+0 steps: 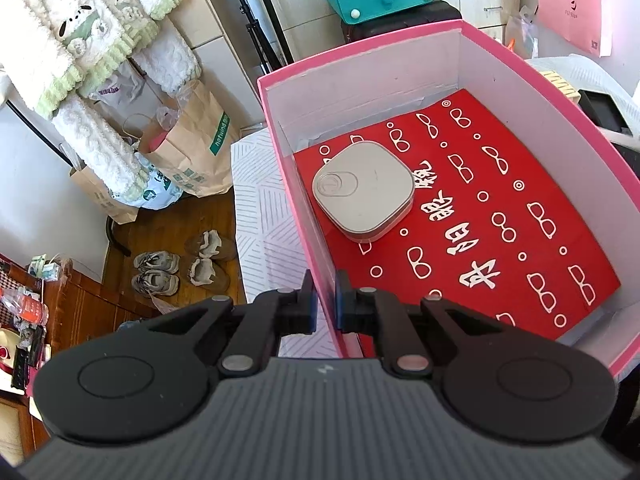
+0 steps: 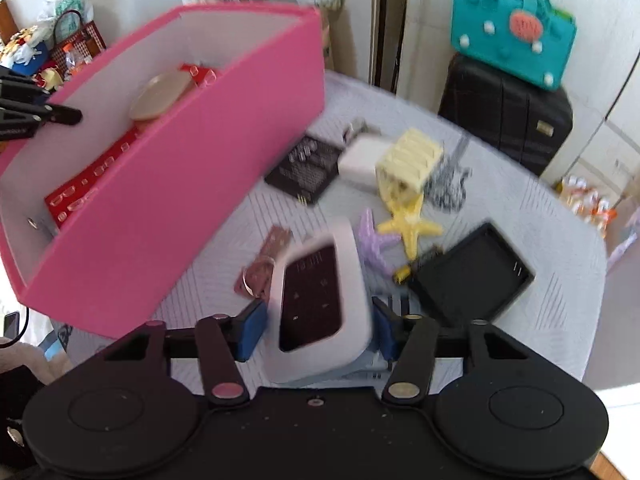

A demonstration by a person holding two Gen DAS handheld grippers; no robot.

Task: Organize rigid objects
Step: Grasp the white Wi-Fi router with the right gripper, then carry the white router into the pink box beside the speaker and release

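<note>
1. Both grippers first: my left gripper (image 1: 325,300) is clamped tight on the near wall of the pink box (image 1: 420,46), pads pinching the cardboard edge, steadying it. My right gripper (image 2: 318,326) has a white device with a dark touch panel (image 2: 316,300) between its jaws; the right pad looks pressed to its side, but blur hides whether the left pad touches, so I judge it held, not firmly.
2. Pink box: it sits on the patterned white table cover (image 2: 520,208), with a red printed card (image 1: 500,220) lining its floor.
3. Inside it, a rounded beige case (image 1: 362,188) already lies on the card near the far-left corner.
4. Left on the cover, outside the box: a black tray (image 2: 472,276), a black card (image 2: 304,168), a yellow rack (image 2: 412,160), a yellow starfish (image 2: 412,228) and a purple one (image 2: 374,240).
5. Risks, as I judge them: the device sits tilted in the jaws, so an uneven squeeze could let it pivot and drop onto the starfish.
6. Carrying it over, I could clip the box's tall wall; with only one thin edge pinched, the box might twist or its wall might bend.
</note>
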